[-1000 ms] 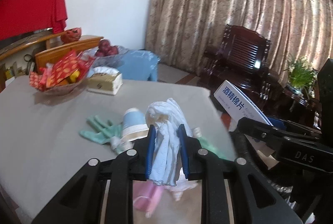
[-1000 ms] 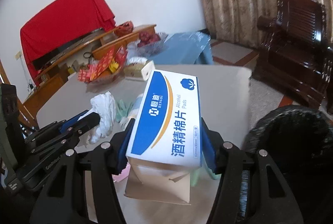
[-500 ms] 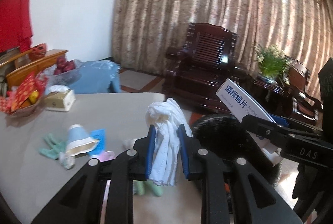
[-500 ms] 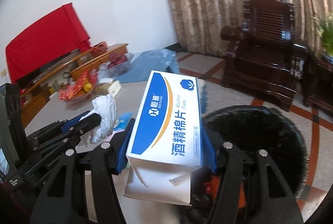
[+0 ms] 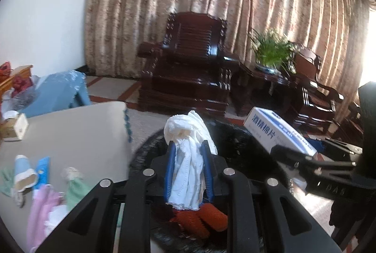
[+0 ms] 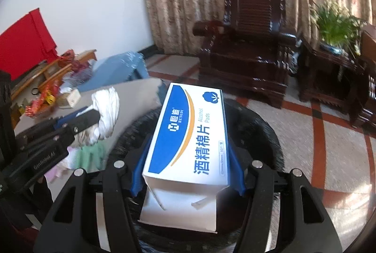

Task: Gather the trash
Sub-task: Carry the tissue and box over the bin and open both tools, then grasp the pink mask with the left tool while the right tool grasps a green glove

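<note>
Both loads are over the black bin (image 5: 237, 142), neither dropped yet. Left gripper (image 5: 188, 167): jaws nearly closed, clamped on a wad of white tissue (image 5: 188, 159) that stands up between the blue pads, above the bin's mouth. Right gripper (image 6: 186, 162): jaws about half open, pressed on both long sides of a blue-and-white cardboard box (image 6: 188, 135), its torn open end toward the camera, also above the bin. Something orange-red (image 5: 199, 217) already lies inside the bin. Left to do, judging by the tabletop (image 5: 70, 130): a paper cup (image 5: 23, 173) on its side, a blue scrap (image 5: 43, 170), green (image 5: 75, 187) and pink (image 5: 43, 210) soft pieces near the edge. The small carton (image 5: 14, 126) further back looks like a household item, cannot tell if it is trash. Next step probably release of both loads
</note>
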`<state>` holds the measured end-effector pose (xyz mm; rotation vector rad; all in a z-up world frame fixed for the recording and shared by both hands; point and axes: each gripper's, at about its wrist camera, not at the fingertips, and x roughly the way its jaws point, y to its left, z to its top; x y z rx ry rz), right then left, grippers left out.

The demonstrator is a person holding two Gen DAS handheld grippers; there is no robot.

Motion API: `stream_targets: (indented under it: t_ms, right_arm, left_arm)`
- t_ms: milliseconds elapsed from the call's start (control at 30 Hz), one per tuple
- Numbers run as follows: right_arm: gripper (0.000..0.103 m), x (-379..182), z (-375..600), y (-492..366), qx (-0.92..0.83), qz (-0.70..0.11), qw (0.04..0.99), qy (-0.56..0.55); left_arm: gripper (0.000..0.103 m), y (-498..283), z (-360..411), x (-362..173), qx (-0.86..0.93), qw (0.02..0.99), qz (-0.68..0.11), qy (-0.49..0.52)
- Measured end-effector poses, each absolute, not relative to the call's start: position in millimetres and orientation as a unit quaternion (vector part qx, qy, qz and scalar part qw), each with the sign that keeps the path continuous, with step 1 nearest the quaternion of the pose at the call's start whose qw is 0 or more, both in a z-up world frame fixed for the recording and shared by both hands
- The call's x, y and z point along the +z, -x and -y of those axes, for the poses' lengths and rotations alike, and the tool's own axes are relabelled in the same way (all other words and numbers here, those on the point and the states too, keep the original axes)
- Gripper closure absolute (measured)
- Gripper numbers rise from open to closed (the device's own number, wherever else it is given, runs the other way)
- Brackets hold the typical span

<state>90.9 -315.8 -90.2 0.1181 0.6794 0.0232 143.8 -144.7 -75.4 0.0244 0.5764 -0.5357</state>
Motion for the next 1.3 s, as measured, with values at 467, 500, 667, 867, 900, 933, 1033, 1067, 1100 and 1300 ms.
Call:
stream_targets:
  t_ms: [467, 500, 667, 867, 900, 933, 1033, 1067, 1100, 1300]
  right_arm:
    - [0.034, -147.7, 333.5, -111.9, -0.008, -0.39, 0.918, -0.073]
    - [0.031, -147.5, 334.3, -109.1, -0.011, -0.388, 0.919, -0.073]
    - [0.011, -132.8, 334.4, -99.2, -0.028, -0.368, 0.926, -0.078]
    - [0.005, -102.1, 323.8, -93.5, -0.014, -0.326, 0.94, -0.101]
    - [0.005, -95.7, 318.1, -92.1, -0.01, -0.314, 0.944, -0.104]
    - [0.005, -90.2, 312.2, -91.2, -0.006, -0.303, 0.947, -0.105]
    - [0.005, -76.5, 289.5, -91.3, 0.019, -0.284, 0.953, -0.106]
    - [0.005, -73.3, 282.7, -92.5, 0.027, -0.282, 0.953, -0.105]
    - [0.005, -70.3, 272.9, -93.9, 0.04, -0.28, 0.954, -0.103]
    - [0.005, -64.1, 217.1, -101.9, 0.099, -0.279, 0.952, -0.072]
  left_arm:
    - [0.052, -171.0, 176.6, -116.0, -0.276, 0.901, -0.333, -0.031]
    - [0.048, -172.3, 174.5, -115.0, -0.274, 0.903, -0.331, -0.029]
    - [0.035, -171.9, 156.2, -106.0, -0.264, 0.907, -0.327, -0.014]
    - [0.02, -158.8, 117.9, -81.3, -0.233, 0.927, -0.294, -0.008]
    - [0.019, -156.2, 110.8, -78.0, -0.226, 0.93, -0.29, -0.006]
    - [0.018, -152.4, 99.1, -73.2, -0.216, 0.934, -0.284, -0.002]
    - [0.017, -143.9, 68.7, -63.8, -0.191, 0.943, -0.274, 0.002]
    - [0.017, -140.7, 56.5, -61.2, -0.18, 0.946, -0.271, 0.002]
    - [0.017, -138.3, 47.2, -59.5, -0.173, 0.948, -0.269, 0.002]
    - [0.017, -116.4, -27.3, -57.7, -0.098, 0.96, -0.261, 0.004]
